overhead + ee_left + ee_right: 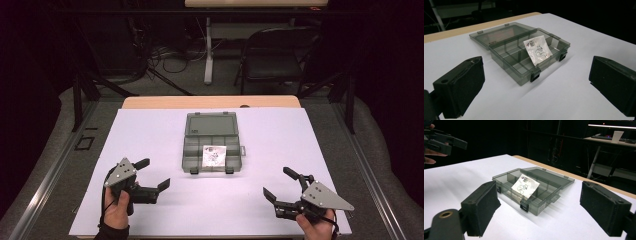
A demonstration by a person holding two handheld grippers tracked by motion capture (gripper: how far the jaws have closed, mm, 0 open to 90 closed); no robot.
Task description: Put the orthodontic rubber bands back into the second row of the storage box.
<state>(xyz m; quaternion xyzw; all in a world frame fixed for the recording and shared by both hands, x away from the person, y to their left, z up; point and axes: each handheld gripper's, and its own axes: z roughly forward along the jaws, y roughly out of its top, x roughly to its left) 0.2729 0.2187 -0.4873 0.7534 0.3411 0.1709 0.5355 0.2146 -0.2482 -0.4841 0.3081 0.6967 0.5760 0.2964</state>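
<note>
Holding both grippers clear of the work, I judge the job barely begun. My left gripper (153, 174) sits near the front left corner of the white sheet (150, 130), jaws spread wide, gripping nothing. My right gripper (280, 182) sits near the front right corner, likewise wide open and empty.

The grey compartment box (212, 152) lies mid-sheet, nearer the far edge, its lid (211, 124) folded back flat. A small printed sachet (215, 154) leans in a front compartment, tilted against a divider. Whether it is to come out or the lid is to close over it, I cannot tell; either step remains undone.

The left gripper view shows the two front latches (535, 74) hanging open. The right gripper view shows the far-off desk with a paper cup (617, 136). The high view shows a folding chair (272, 55) beyond the table.
</note>
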